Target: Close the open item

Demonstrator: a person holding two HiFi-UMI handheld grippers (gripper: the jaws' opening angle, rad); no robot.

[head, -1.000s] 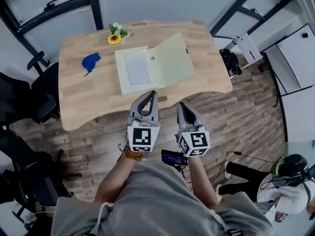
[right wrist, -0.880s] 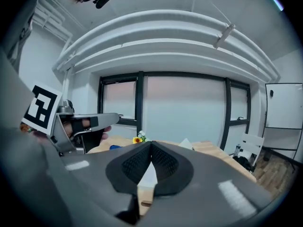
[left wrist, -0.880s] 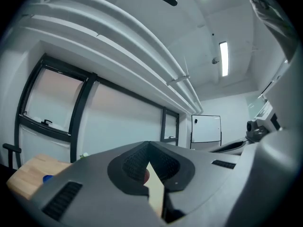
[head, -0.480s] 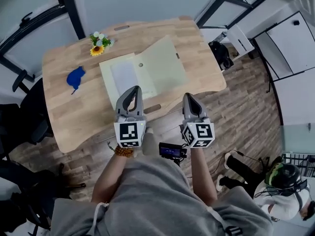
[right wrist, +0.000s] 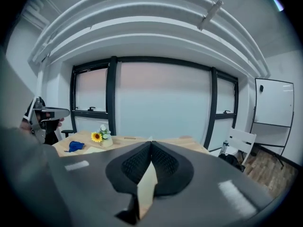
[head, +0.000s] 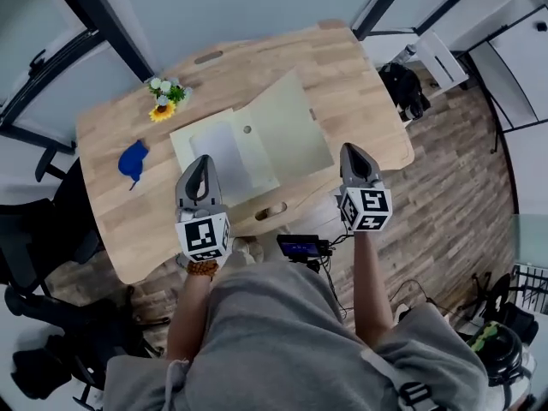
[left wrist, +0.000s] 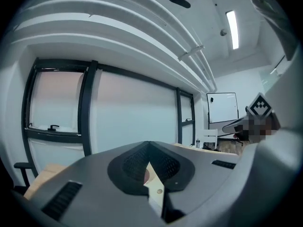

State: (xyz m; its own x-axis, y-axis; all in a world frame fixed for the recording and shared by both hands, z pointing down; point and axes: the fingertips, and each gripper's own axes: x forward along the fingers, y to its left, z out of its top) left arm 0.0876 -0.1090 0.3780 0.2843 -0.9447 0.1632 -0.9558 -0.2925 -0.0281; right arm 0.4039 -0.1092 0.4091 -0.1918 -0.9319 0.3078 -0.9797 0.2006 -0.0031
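Note:
A pale green folder [head: 287,127] lies open on the wooden table [head: 342,67], with a white sheet [head: 224,152] on its left half. My left gripper [head: 198,161] is shut and empty, hovering over the folder's near left corner. My right gripper [head: 354,150] is also shut and empty, above the table's near edge just right of the folder's open cover. In the left gripper view the left gripper's [left wrist: 149,143] jaws meet, aimed at the windows. The right gripper [right wrist: 151,143] points level across the table [right wrist: 180,140].
A blue object [head: 133,161] and a small pot of flowers [head: 163,97] stand left of the folder. Black chairs [head: 34,255] are at the left, a dark bag [head: 401,88] and white cabinets [head: 522,67] at the right. A small device [head: 300,247] hangs at the person's waist.
The two grippers have spread apart: the left one went left, the right one went right and forward. The head view has shifted over the table. Both stay shut.

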